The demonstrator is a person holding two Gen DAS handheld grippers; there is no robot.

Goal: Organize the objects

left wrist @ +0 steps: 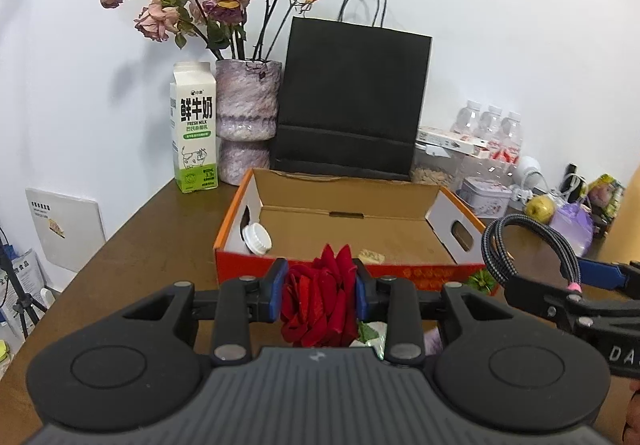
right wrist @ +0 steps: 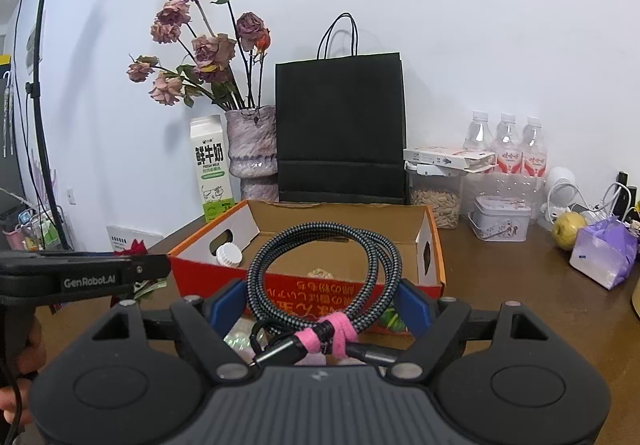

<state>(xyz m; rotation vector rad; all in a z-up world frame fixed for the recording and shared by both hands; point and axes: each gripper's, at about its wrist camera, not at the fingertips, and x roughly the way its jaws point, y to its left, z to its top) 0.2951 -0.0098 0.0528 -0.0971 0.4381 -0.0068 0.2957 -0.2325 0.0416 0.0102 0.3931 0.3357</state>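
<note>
Red petals fill our left-wrist view: the left gripper [left wrist: 320, 295] has its jaws pinching a rose [left wrist: 318, 299], held up near the open cardboard box [left wrist: 348, 233] on the tabletop [left wrist: 132, 245]. Squeezed this hard, the soft bloom could crush or shed petals before release. In our right-wrist view, the right gripper [right wrist: 322, 303] has its jaws spread wide around a coiled braided cable [right wrist: 320, 265] bound with pink tape; the springy loop could slip out and miss the box.
</note>
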